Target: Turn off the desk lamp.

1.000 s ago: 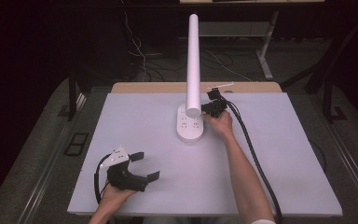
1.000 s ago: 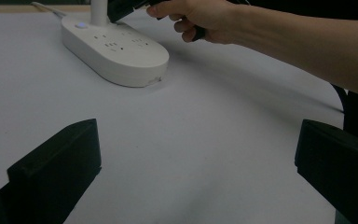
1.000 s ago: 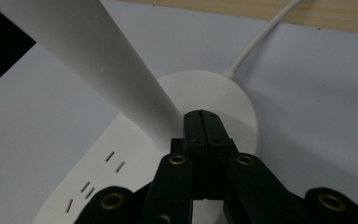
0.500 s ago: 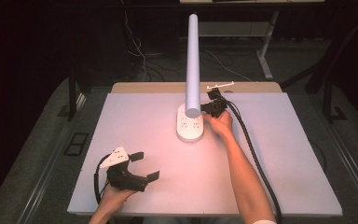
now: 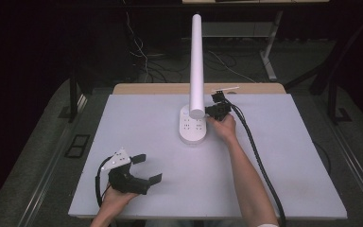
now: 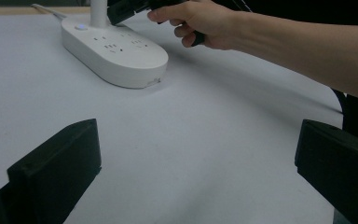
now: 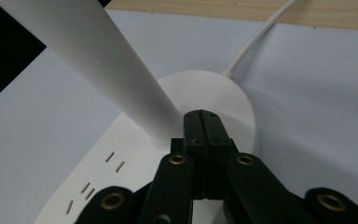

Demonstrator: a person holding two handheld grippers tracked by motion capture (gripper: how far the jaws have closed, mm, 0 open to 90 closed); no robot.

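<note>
A white socket base (image 5: 193, 132) lies mid-table with a tall white tube (image 5: 197, 66) rising from its far end. My right gripper (image 5: 209, 112) is shut with nothing between its jaws. In the right gripper view its closed tips (image 7: 202, 117) hover over the base's rounded end (image 7: 223, 93), right beside the foot of the tube (image 7: 93, 56); whether they touch it I cannot tell. My left gripper (image 5: 149, 168) rests open near the front left of the table. Its jaws (image 6: 196, 172) stand wide apart, facing the base (image 6: 116, 49), with bare tabletop between them.
A white cable (image 7: 256, 39) leaves the base toward the wooden back edge (image 5: 160, 88). A thick black cable (image 5: 260, 165) trails along the person's right forearm. A small round button (image 6: 79, 27) sits near the tube's foot. The white tabletop (image 5: 288, 156) spreads around the base.
</note>
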